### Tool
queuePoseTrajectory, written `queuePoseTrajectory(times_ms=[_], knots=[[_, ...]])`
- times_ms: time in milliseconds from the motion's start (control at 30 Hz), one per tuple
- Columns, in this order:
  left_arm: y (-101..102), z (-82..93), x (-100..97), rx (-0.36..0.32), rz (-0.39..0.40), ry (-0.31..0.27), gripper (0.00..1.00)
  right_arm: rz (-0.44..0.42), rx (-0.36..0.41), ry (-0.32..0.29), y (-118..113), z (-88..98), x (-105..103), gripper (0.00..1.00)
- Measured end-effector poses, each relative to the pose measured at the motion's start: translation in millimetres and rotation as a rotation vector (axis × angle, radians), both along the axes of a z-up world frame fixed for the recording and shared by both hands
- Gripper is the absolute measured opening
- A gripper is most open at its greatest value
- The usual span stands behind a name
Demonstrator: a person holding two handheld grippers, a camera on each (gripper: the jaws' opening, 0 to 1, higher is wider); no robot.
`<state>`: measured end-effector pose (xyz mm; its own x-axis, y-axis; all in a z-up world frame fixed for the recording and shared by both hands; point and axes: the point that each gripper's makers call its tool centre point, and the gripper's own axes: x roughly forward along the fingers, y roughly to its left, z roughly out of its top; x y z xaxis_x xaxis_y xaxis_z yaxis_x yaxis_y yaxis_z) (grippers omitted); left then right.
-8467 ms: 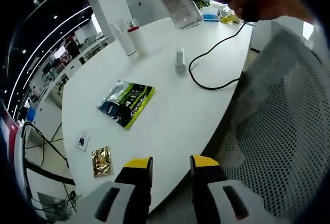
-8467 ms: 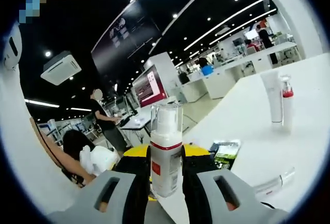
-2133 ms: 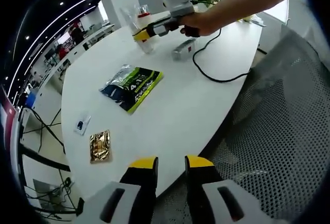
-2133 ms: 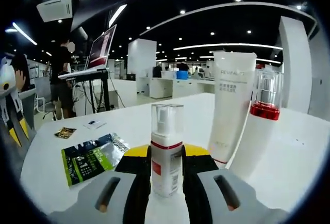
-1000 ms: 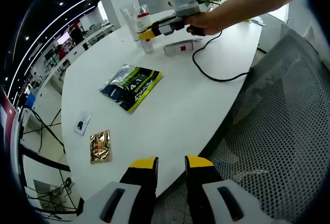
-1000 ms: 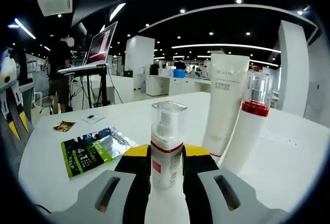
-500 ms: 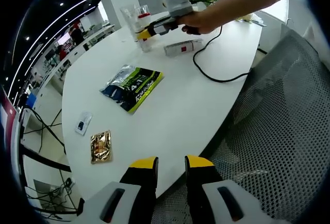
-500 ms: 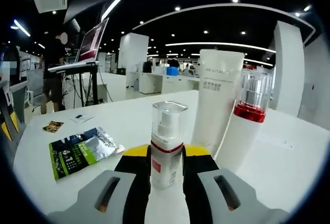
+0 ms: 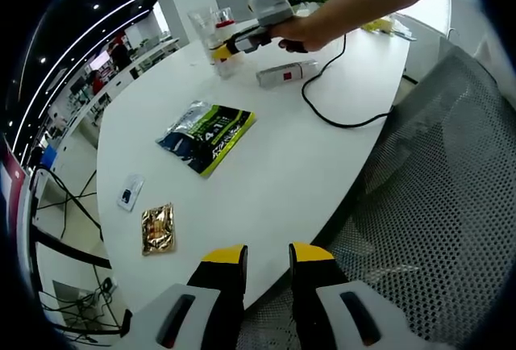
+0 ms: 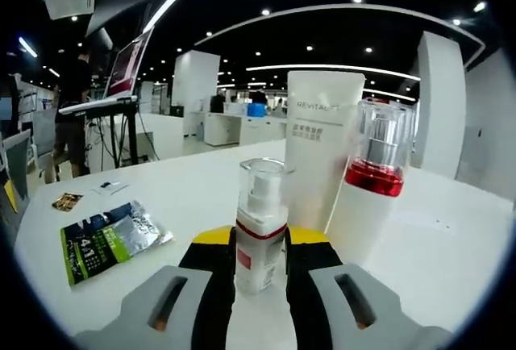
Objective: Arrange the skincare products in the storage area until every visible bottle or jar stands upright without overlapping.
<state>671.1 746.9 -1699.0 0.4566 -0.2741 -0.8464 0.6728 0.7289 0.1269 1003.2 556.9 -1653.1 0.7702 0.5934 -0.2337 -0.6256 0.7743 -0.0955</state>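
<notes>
My right gripper (image 10: pixel 260 243) is shut on a small white pump bottle (image 10: pixel 261 201) with a red band and a clear cap, held upright. Just behind it stand a tall white tube (image 10: pixel 324 144) and a white bottle with a red collar and clear cap (image 10: pixel 372 193), both upright. In the left gripper view a hand holds the right gripper (image 9: pixel 228 46) against that same group (image 9: pixel 211 26) at the table's far side. Another white product with a red label (image 9: pixel 285 73) lies on its side nearby. My left gripper (image 9: pixel 268 263) hangs narrowly open over the table's near edge, holding nothing.
On the white table (image 9: pixel 282 172) lie a green-and-black foil packet (image 9: pixel 205 136), a gold sachet (image 9: pixel 157 229), a small white card (image 9: pixel 129 192) and a looping black cable (image 9: pixel 334 120). A grey mesh chair (image 9: pixel 427 205) stands at the right.
My right gripper has carried the pump bottle closer to the tube and the red-collared bottle, which now loom larger. My left gripper has stayed where it was.
</notes>
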Motion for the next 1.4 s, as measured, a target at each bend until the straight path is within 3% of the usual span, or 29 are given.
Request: queuePoseTrajectory(times_ms=[467,1000,1167,1400], knots=[[0.5,-0.6,-0.1,0.003,-0.002,0.002,0.21,0.025,-0.079,0.003,3.9,-0.4,4.2,0.21],[0.6,0.2,1.1,0.003,-0.002,-0.007,0.21,0.003,-0.077,0.056,-4.1,-10.1,5.0,0.22],[0.5,0.4,0.9,0.004,-0.004,-0.007,0.21,-0.013,-0.044,0.098,-6.5,-13.7,7.3,0.24],[0.6,0.6,1.2,0.005,-0.003,-0.009,0.21,-0.019,-0.062,0.096,-7.0,-12.8,7.3,0.21]])
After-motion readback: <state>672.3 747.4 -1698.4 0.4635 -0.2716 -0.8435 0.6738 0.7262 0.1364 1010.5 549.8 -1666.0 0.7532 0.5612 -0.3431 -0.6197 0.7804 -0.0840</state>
